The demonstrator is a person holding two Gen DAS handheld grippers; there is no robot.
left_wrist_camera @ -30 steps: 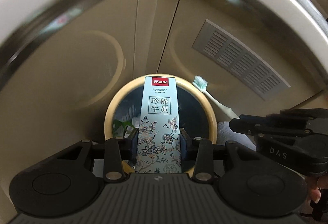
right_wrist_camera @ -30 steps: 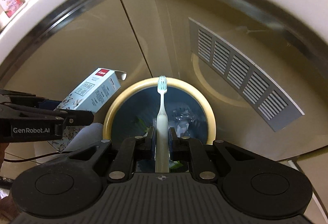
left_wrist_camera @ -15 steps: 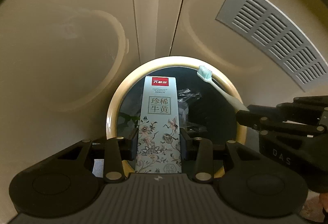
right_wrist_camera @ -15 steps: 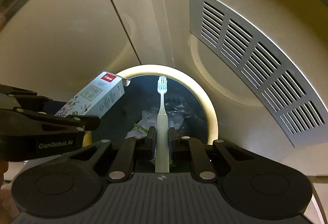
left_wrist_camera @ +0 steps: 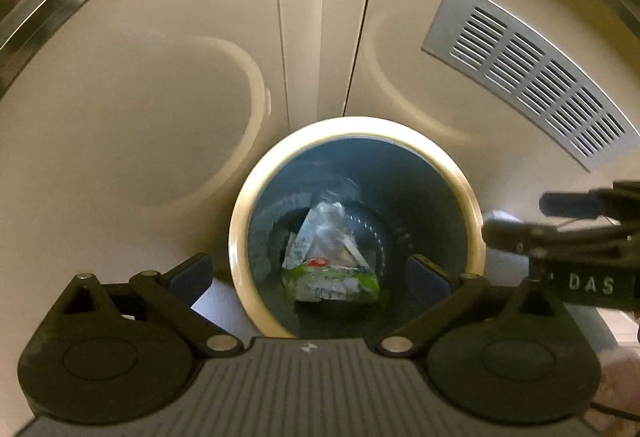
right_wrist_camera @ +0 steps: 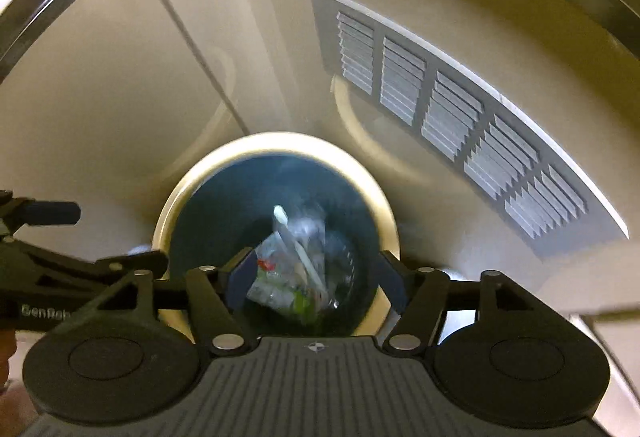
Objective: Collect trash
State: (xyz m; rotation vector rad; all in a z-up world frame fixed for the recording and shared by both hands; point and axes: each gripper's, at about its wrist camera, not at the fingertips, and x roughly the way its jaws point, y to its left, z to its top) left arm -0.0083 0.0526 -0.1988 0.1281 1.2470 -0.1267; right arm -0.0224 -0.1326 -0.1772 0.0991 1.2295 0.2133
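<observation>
The cabinet doors (left_wrist_camera: 168,109) with a vent grille (left_wrist_camera: 532,77) stand behind the round bin (left_wrist_camera: 472,205). Both grippers hang above it with fingers spread wide and empty: left gripper (left_wrist_camera: 308,271), right gripper (right_wrist_camera: 316,277). The toothbrush (right_wrist_camera: 298,241) and the box (left_wrist_camera: 316,237) lie inside among wrappers. Risk, I think: a lowering gripper could knock the rim and tip the bin.

You have one trash bin (left_wrist_camera: 476,221), two hand-held grippers, left (left_wrist_camera: 308,273) and right (right_wrist_camera: 316,277), one toothbrush (right_wrist_camera: 298,245), one vent grille (right_wrist_camera: 460,109), and perhaps several blurred wrappers (left_wrist_camera: 332,277).
</observation>
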